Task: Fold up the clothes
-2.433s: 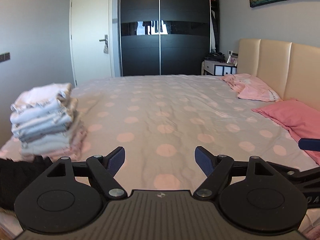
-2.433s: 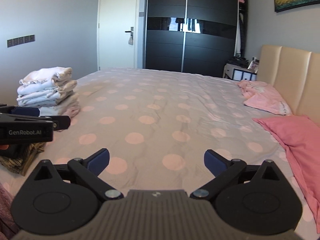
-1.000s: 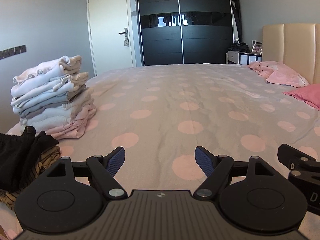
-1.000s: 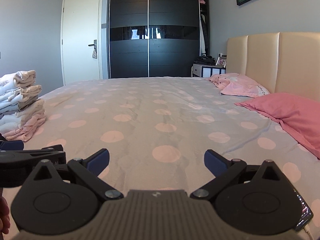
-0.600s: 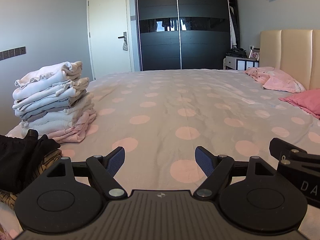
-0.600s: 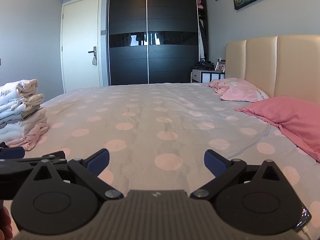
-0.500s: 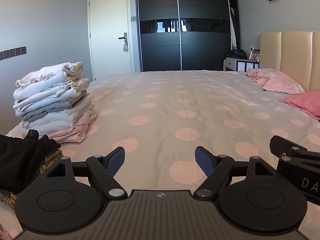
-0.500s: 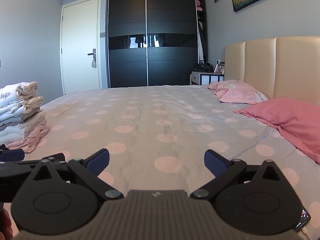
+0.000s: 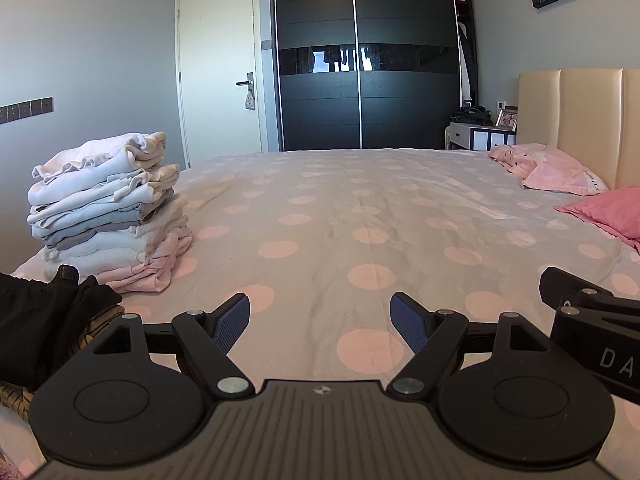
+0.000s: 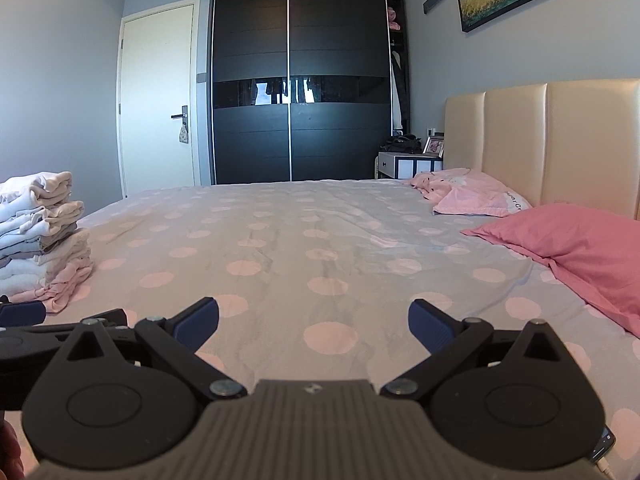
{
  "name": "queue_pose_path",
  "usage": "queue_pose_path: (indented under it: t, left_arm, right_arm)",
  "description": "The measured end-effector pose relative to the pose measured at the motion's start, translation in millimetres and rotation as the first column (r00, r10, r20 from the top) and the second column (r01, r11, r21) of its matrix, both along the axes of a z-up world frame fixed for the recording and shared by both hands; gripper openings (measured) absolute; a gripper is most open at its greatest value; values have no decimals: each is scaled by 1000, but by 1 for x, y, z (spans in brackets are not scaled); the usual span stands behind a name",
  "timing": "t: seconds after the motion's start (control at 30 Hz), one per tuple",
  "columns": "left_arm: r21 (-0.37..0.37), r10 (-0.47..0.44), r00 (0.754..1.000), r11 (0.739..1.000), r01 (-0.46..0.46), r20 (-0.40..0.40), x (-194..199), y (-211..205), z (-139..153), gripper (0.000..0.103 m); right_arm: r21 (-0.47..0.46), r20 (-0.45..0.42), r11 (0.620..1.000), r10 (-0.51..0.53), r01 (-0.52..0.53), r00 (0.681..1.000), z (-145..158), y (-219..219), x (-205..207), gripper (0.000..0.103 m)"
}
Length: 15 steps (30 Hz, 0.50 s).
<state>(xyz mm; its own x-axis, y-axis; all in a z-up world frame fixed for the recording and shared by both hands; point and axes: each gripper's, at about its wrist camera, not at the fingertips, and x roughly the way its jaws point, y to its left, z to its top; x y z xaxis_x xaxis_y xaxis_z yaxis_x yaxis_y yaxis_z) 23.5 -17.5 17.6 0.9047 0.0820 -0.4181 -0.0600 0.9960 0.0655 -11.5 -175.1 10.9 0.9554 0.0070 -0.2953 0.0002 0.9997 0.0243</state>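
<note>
From the left wrist, the left gripper is seen spread and empty; one stack of folded clothes, soft and rumpled, lies at ten o'clock, black crumpled garment at nine.

From the right wrist, the right gripper is spread and empty over the polka-dot bedsheet; two pink pillows are counted at two o'clock.

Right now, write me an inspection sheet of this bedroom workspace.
Surface: grey bedspread with pink dots, flat, lightly creased.
Job's things: tall stack of folded pale clothes at left; black garment heaped over striped cloth beside it.
Clutter: dark pink pillow, crumpled light pink garment, phone.
Grippers: left gripper and right gripper both open, holding nothing.
Cables: white lead at the phone.
Surroundings: black sliding wardrobe, white door, beige padded headboard.
</note>
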Motion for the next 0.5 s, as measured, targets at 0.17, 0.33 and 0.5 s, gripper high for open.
queue_pose_path:
  t: [0.17,0.33,0.5]
  left_arm:
    - [3,-2,1000,1000,2,-2,-1,-1,0,77]
    - [1,1,1000,1000,-1,-6,-1,-1,1,77]
    - [2,7,1000,1000,-7,-8,-2,-1,1,77]
  right_arm:
    - [-4,0,1000,2,-2,1000,0,0,0,102]
    - [-5,0,1000,2,-2,1000,1,0,1,102]
    - [-2,-4,1000,6,-6,1000,2,-1,3,102]
